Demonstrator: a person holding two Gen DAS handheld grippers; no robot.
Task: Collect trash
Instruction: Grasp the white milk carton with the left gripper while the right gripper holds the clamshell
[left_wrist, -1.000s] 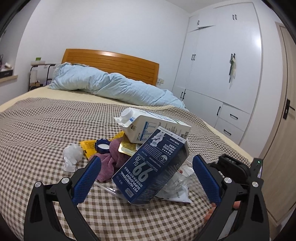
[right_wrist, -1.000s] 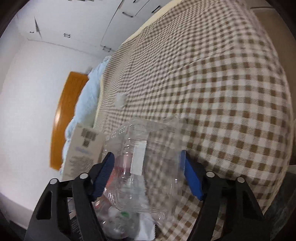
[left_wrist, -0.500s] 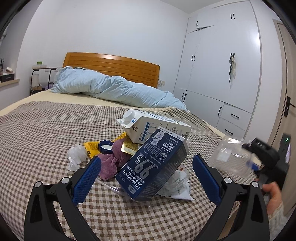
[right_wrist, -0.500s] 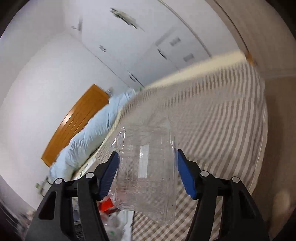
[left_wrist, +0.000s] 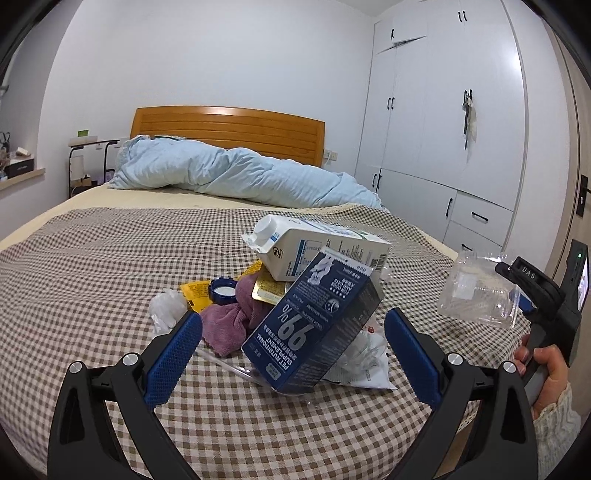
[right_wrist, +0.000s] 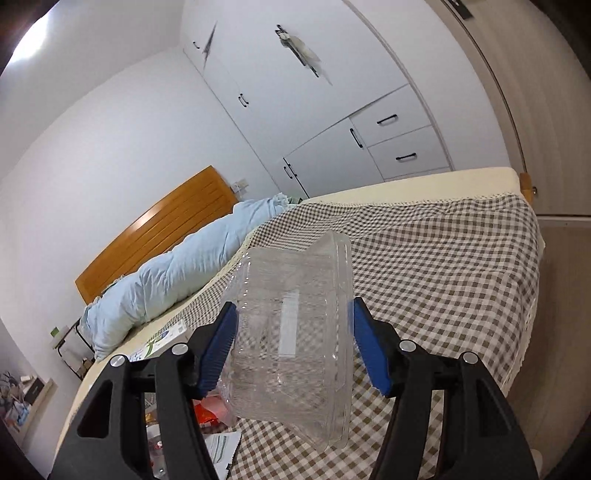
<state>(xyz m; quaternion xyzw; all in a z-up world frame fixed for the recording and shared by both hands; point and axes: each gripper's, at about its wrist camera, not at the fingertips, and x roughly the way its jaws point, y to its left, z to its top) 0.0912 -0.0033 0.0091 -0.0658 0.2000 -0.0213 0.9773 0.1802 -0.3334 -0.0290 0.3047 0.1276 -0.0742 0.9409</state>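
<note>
A clear plastic clamshell container (right_wrist: 295, 332) was clamped between the blue pads of the right gripper (right_wrist: 291, 347), lifted clear of the checked bedspread (right_wrist: 443, 258) near the bed's right edge. The container's long axis ran forward along the fingers, its open flanged rim toward the right pad and its ribbed base toward the left; in the left wrist view the same container (left_wrist: 480, 295) hung in the air beside the person's hand (left_wrist: 546, 365), well apart from the rest of the litter. The left gripper (left_wrist: 293, 354) stood wide apart with nothing pressed by its pads, framing a dark blue pet-supplement box (left_wrist: 314, 325) that leaned tilted, its top end pointing up and away toward the headboard (left_wrist: 229, 129). Behind it a white milk carton (left_wrist: 314, 251) lay on its side, cap pointing left. A purple cloth (left_wrist: 232, 317), a blue bottle cap (left_wrist: 223, 290), yellow wrappers (left_wrist: 195, 291) and crumpled white tissue (left_wrist: 166, 306) lay close by.
</note>
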